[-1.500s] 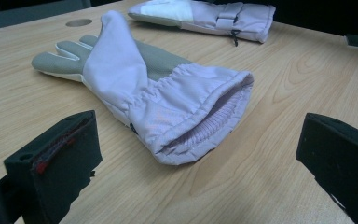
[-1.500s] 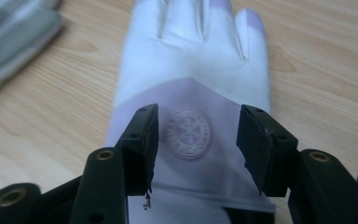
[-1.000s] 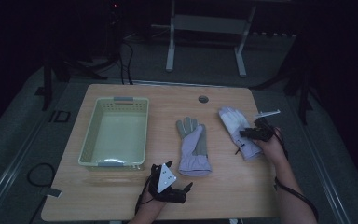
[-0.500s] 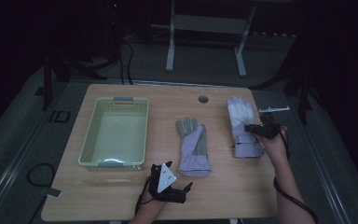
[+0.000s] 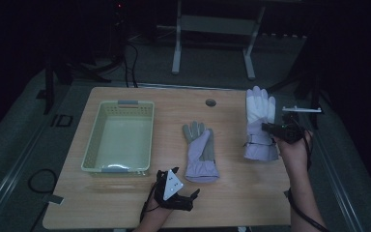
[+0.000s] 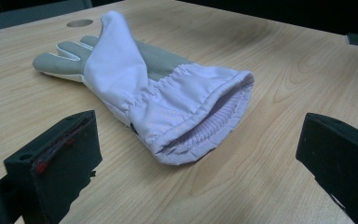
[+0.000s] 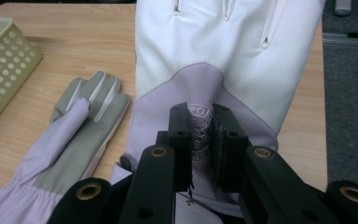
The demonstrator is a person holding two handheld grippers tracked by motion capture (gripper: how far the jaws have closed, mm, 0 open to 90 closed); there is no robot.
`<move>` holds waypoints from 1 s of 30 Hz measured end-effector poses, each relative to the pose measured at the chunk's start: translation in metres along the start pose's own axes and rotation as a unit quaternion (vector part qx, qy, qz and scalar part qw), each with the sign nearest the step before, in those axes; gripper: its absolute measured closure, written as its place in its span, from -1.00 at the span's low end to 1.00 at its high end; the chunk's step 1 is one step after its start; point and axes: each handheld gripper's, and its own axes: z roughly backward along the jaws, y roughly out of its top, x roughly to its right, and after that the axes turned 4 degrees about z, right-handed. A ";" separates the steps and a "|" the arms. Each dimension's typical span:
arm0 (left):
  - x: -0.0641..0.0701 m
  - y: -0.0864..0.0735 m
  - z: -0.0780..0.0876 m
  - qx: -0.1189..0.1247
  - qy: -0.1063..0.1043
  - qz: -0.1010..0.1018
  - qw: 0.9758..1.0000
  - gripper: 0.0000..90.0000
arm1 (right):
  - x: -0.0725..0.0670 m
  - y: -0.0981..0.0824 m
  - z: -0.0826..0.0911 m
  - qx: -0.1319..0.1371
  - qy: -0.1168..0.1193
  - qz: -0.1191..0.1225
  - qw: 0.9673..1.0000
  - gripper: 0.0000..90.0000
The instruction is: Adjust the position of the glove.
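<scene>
A white and lavender glove (image 5: 260, 116) lies back-up at the table's right side, fingers pointing to the far edge. My right gripper (image 5: 266, 127) is shut on its back, and the jaws pinch the round logo patch (image 7: 200, 135) in the right gripper view (image 7: 204, 140). A second lavender glove with a grey palm (image 5: 201, 151) lies at the table's middle, cuff toward me. My left gripper (image 5: 183, 186) stands open just short of that cuff (image 6: 200, 126), which sits ahead of the wide-apart jaws (image 6: 198, 158).
A pale green perforated basket (image 5: 91, 145) stands on the left half of the wooden table (image 5: 125, 203). A round cable hole (image 5: 210, 102) sits near the far edge. The right table edge (image 7: 324, 116) is close beside the held glove.
My right gripper has carried the white glove to the right and away from me, turning it straight. The left gripper and the grey-palmed glove have stayed put.
</scene>
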 end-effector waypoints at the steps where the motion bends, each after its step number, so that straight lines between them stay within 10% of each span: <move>1: 0.000 0.000 0.000 0.000 0.000 0.000 1.000 -1.00 | -0.002 -0.002 0.001 -0.001 0.000 0.000 1.000 0.77; 18: 0.000 0.000 0.000 0.000 0.001 -0.002 1.000 -1.00 | -0.008 -0.070 -0.016 -0.029 -0.009 -0.042 0.999 0.76; 30: 0.000 0.000 0.000 0.000 0.001 -0.003 1.000 -1.00 | -0.003 -0.081 -0.054 -0.070 -0.042 -0.054 0.995 0.72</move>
